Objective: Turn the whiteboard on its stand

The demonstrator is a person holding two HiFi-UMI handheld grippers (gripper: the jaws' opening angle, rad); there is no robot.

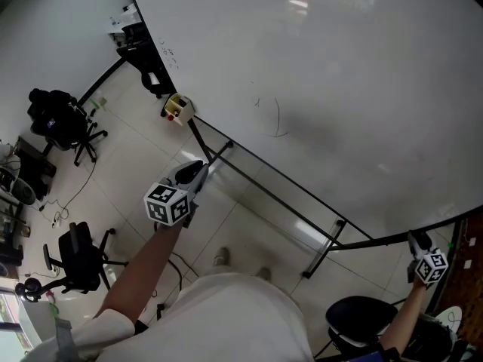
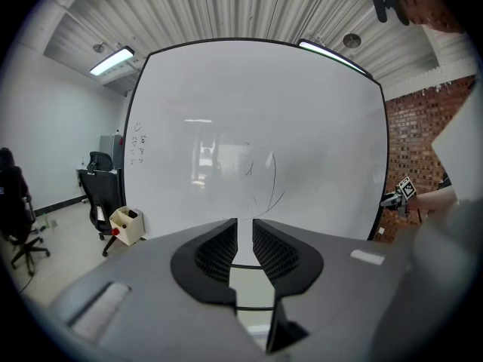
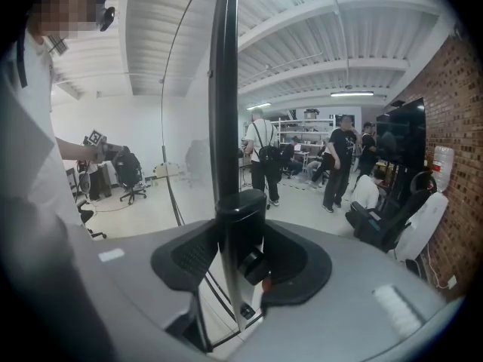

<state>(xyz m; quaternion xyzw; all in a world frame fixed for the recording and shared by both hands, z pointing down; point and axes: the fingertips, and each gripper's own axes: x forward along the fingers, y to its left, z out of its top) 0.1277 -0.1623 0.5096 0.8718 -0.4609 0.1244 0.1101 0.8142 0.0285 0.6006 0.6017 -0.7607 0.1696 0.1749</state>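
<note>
The big whiteboard (image 1: 324, 89) fills the upper right of the head view, tilted on its black stand (image 1: 287, 191). My right gripper (image 1: 416, 240) is at the board's lower right corner. In the right gripper view the board's black edge frame (image 3: 225, 89) runs straight up between the jaws, and the right gripper (image 3: 240, 225) is shut on a black block of that frame. My left gripper (image 1: 198, 173) hovers by the stand's left brace, short of the board. In the left gripper view the whiteboard (image 2: 256, 142) faces it, and the left gripper (image 2: 244, 232) shows a narrow gap with nothing in it.
A small cream box (image 1: 178, 108) hangs at the board's left edge. Black office chairs (image 1: 79, 259) (image 1: 64, 119) stand on the tiled floor at the left, another chair (image 1: 362, 319) near my right arm. A brick wall (image 1: 472, 247) is close on the right. Several people (image 3: 264, 157) stand behind the board.
</note>
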